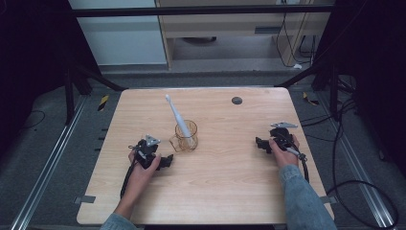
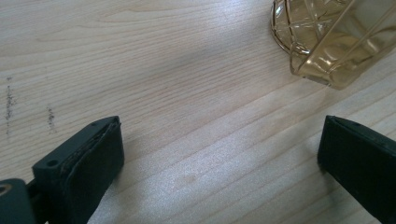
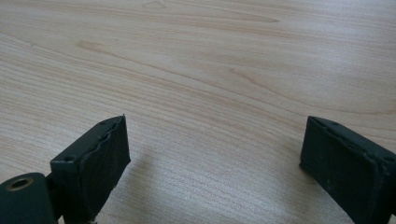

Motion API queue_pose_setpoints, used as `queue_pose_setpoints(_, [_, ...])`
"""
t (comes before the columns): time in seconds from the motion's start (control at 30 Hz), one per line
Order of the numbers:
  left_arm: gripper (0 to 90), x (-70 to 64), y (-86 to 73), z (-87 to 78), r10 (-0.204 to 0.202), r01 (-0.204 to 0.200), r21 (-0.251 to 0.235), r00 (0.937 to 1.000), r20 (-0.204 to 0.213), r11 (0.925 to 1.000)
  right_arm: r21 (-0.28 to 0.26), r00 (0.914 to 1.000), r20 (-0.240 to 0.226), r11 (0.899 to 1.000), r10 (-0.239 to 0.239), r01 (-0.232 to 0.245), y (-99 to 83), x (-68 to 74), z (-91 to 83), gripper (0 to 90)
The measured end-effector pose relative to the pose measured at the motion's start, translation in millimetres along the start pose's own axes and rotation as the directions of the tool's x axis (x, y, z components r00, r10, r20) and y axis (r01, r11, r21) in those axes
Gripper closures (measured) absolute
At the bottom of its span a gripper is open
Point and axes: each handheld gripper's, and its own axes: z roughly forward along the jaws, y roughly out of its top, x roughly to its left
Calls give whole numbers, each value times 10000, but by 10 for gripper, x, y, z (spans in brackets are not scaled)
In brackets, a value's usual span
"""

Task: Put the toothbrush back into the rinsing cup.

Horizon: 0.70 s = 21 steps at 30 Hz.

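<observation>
Toothbrush (image 1: 175, 115) stands leaning in the amber cup (image 1: 186, 136), so the job looks done, with left gripper (image 1: 165, 161) and right gripper (image 1: 259, 143) resting on the table (image 1: 220, 191), jaws wide and empty.

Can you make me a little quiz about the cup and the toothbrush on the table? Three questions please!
1. True or false: the toothbrush is lying flat on the table.
2. Which gripper is closer to the cup: A) the left gripper, B) the right gripper?
3. Fill in the missing word: both grippers have their jaws ____ and are holding nothing.

Key
1. False. It stands leaning inside the cup, with its thin end up and pointing away from the person.
2. A. The left gripper rests on the table just beside the cup; the right one sits far off to the side.
3. Open.
</observation>
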Motion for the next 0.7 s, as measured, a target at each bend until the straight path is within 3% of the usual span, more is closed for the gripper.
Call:
queue_pose_setpoints(0.2, [0,0,0,0,-1,1,-1,10000,-1,10000,208,9999,141,9998,-33,30,8,13,19,78])
queue_pose_setpoints(0.3, [0,0,0,0,2,-2,2,10000,1,10000,344,9986,396,9988,-357,343,10,42,33,73])
queue_pose_setpoints(0.5, [0,-1,0,0,-1,1,-2,10000,-2,10000,377,9987,282,9984,-432,421,7,57,32,63])
queue_pose_setpoints(0.6, [0,-1,0,0,-4,4,-3,10000,-1,10000,442,9990,316,9986,-313,299,5,64,33,33])
queue_pose_setpoints(0.7, [0,-1,-1,0,-2,2,-1,10000,-2,10000,523,9971,756,9986,27,-67,2,87,39,3])
